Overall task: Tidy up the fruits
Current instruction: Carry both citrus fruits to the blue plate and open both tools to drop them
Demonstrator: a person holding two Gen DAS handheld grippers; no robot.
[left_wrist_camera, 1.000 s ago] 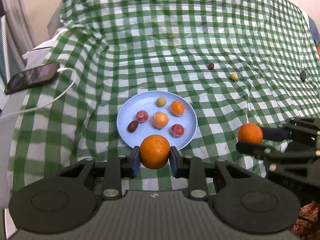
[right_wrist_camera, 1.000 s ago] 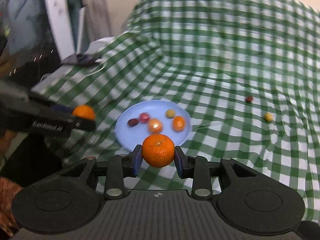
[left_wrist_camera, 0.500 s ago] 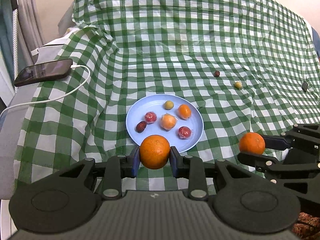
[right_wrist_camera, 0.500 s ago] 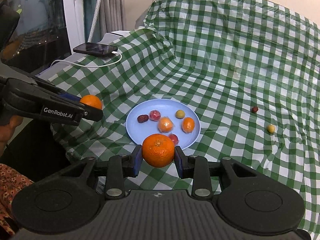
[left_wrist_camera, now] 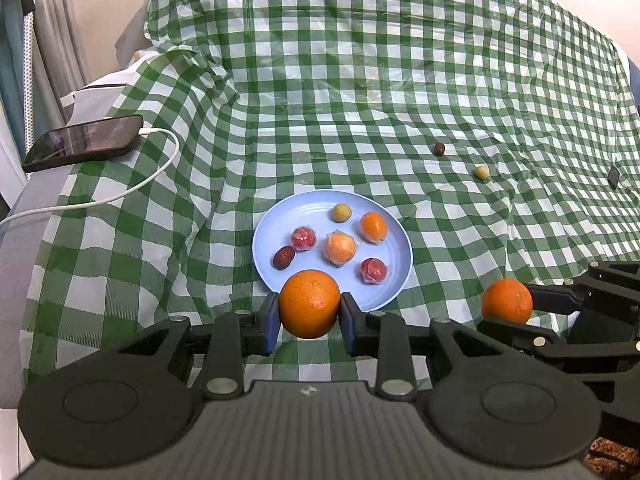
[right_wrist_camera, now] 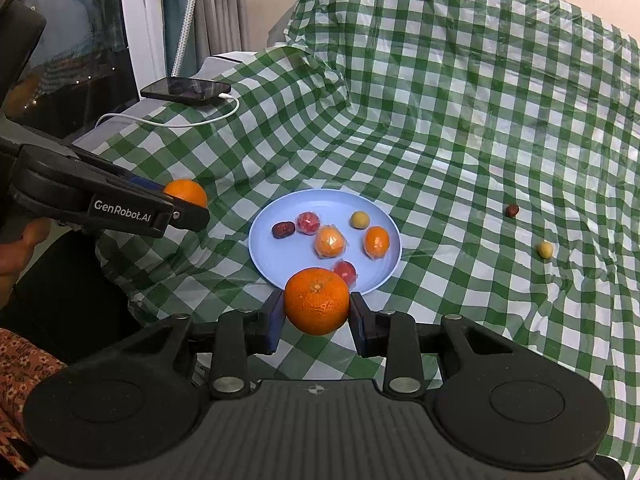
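The left gripper [left_wrist_camera: 309,312] is clamping an orange [left_wrist_camera: 309,303]; the right gripper [right_wrist_camera: 317,314] is clamping a mandarin [right_wrist_camera: 317,301]. Just past both sets of jaws, a blue plate [left_wrist_camera: 396,248] is sitting on the checked cloth [left_wrist_camera: 360,80], holding six small fruits.

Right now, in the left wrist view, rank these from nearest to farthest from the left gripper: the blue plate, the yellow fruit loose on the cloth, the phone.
From the left gripper, shut on an orange:
1. Blue plate, just ahead, rim beside the orange.
2. Yellow fruit, loose on the cloth, ahead to the right.
3. Phone, far left at the cloth's edge.
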